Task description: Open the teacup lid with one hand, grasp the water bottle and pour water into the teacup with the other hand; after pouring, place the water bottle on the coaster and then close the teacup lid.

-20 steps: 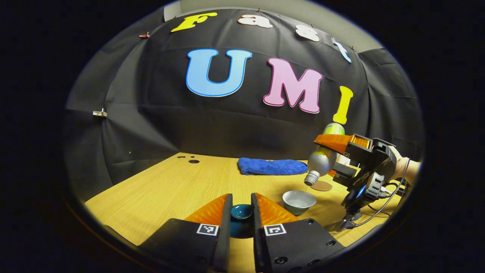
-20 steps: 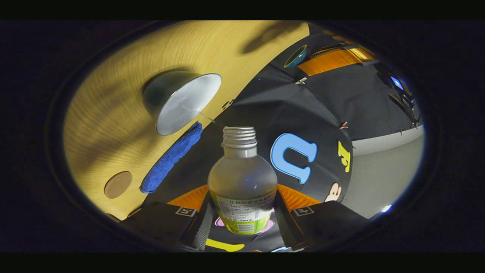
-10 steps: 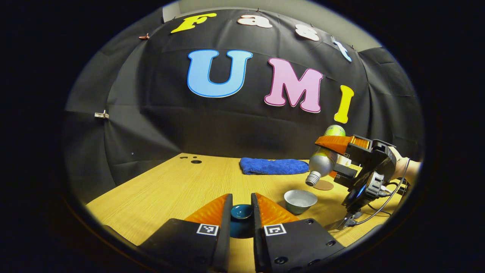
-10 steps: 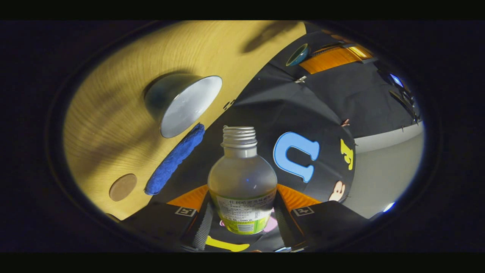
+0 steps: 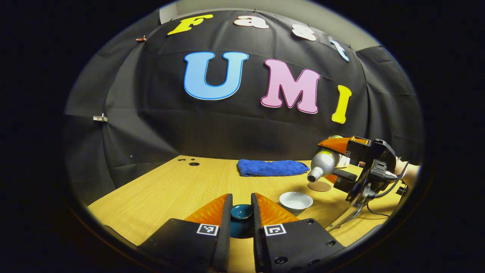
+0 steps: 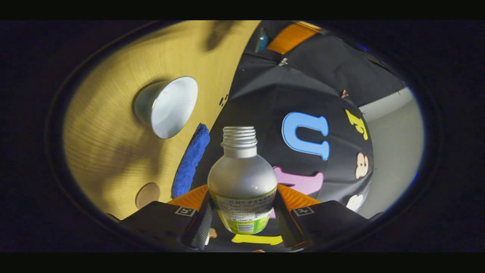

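Observation:
My left gripper (image 5: 241, 198) is shut on a dark teal teacup lid (image 5: 241, 213), held low over the wooden table's near side. Just to its right stands the open pale teacup (image 5: 296, 200), which the right gripper view shows at upper left (image 6: 168, 106). My right gripper (image 6: 242, 195) is shut on a clear, uncapped water bottle (image 6: 242, 178). In the left gripper view that bottle (image 5: 323, 163) is tilted with its mouth down and to the left, above and right of the cup. A round brown coaster (image 5: 319, 186) lies just behind the cup, under the bottle's mouth.
A folded blue towel (image 5: 271, 167) lies at the back of the table (image 5: 170, 189) by the black cloth wall. A cable trails on the table at the right under the right gripper. A hand holds that gripper at the far right.
The bottle has swung from a steep downward tilt to a shallower one, and its mouth has drawn back to the right of the cup. The left gripper has stayed put with the lid.

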`<state>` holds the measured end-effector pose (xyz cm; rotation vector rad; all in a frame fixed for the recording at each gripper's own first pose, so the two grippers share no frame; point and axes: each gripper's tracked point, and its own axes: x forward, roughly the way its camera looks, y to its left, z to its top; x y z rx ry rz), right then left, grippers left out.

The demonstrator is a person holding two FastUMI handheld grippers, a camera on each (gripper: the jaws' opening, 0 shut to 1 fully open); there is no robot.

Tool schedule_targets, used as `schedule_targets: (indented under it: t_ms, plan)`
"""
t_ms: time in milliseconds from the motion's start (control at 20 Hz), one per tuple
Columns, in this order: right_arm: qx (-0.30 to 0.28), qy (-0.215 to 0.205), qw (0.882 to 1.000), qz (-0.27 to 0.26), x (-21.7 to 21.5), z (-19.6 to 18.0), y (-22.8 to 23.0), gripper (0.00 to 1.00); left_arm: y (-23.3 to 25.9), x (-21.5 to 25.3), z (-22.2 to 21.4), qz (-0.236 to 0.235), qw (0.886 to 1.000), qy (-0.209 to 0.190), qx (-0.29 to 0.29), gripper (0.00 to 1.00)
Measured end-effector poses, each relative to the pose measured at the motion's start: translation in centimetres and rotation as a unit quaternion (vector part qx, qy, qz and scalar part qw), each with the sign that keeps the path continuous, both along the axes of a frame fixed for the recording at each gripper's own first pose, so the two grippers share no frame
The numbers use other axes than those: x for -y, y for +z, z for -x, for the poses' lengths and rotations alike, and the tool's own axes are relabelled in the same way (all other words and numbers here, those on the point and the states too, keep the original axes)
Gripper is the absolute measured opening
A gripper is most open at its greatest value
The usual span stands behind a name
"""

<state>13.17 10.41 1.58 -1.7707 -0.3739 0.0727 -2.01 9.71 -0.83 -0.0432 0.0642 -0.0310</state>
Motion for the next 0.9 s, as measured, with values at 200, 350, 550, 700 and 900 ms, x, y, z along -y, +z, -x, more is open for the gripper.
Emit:
schedule_targets:
  t_ms: [200, 350, 550, 700, 900]
  plan:
    - [-0.083, -0.026, 0.98, -0.181, 3.4, -0.3, -1.0, 0.74, -0.1, 0.5, 0.2, 0.003, 1.0, -0.002, -0.003, 0.29]
    - [-0.13, -0.052, 0.94, -0.31, 6.1, -0.6, -0.7, 0.77, 0.0, 0.9, 0.2, 0.003, 1.0, -0.004, -0.002, 0.29]
    - [-0.157, -0.069, 0.878, -0.447, 9.4, -0.2, -0.6, 0.77, -0.1, 2.0, 0.2, 0.01, 1.0, -0.013, -0.007, 0.29]
    - [-0.182, -0.065, 0.818, -0.541, 10.6, 0.3, -0.5, 0.77, -0.8, 2.7, -0.1, 0.016, 1.0, -0.019, -0.018, 0.29]
    - [-0.204, -0.039, 0.736, -0.644, 11.0, -0.2, 0.7, 0.77, -0.9, 3.8, 0.0, 0.025, 0.999, -0.03, -0.021, 0.29]
